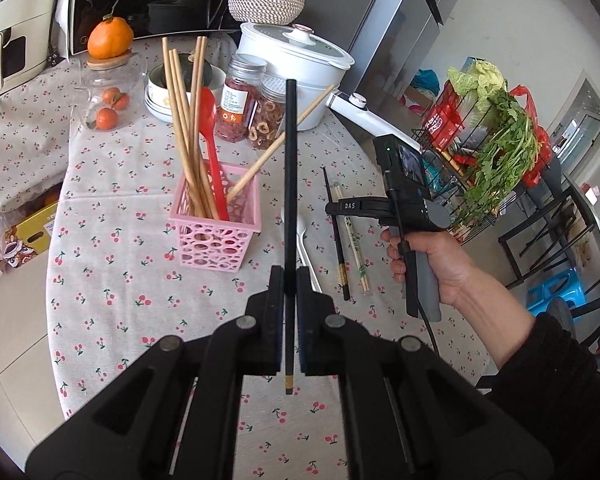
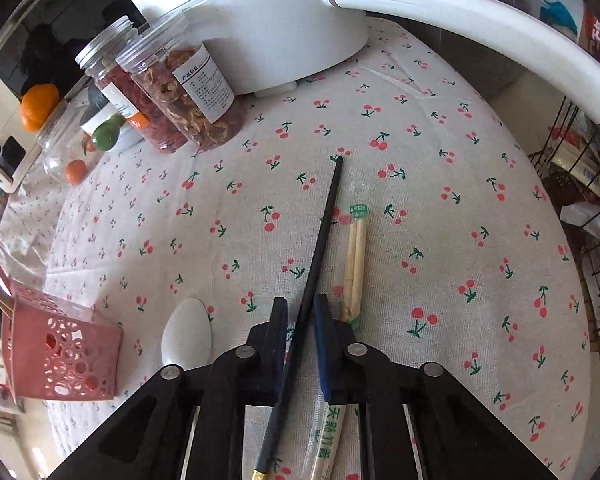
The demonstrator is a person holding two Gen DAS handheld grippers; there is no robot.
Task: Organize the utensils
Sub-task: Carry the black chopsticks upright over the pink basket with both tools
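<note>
Holding 1 black chopstick (image 1: 290, 184) in my left gripper (image 1: 290, 280), jaws pinched on it near its gold-banded end, the long shaft standing up and away from me, tip roughly over the far side of the pink basket (image 1: 216, 232). Basket already carries several wooden chopsticks (image 1: 188, 120) and a red spoon (image 1: 210, 136).

Right gripper (image 2: 300, 320) is down at the worktop (image 2: 420, 200), pointing steeply at the cloth. Its jaws are pressed in around the second black chopstick (image 2: 324, 224), which lies diagonally on the cherry-print cloth. The stick crosses the gap at a slant (not square to the pads), so I judge the grip to be real but slightly skewed.

Just beside that stick, on its right, a wrapped pair of bamboo chopsticks (image 2: 354, 264) lies nearly parallel, close enough to get dragged. A white spoon (image 2: 188, 332) rests left of the gripper, near the basket.

Handling notes:
- Black sticks: light, stiff, smooth, probably lacquered. Likely to swivel or slip in a 2-pad pinch.
- Best hold is toward the thicker end, square across the pads, so the thin tip leads into the basket.
- Wrapped pair: film sleeve looks slick; take it mid-length.
- Spoon: probably ceramic or hard plastic, cannot tell which. Take the handle, set it down gently.

Risk: lifting a skewed stick may let it pivot.
</note>
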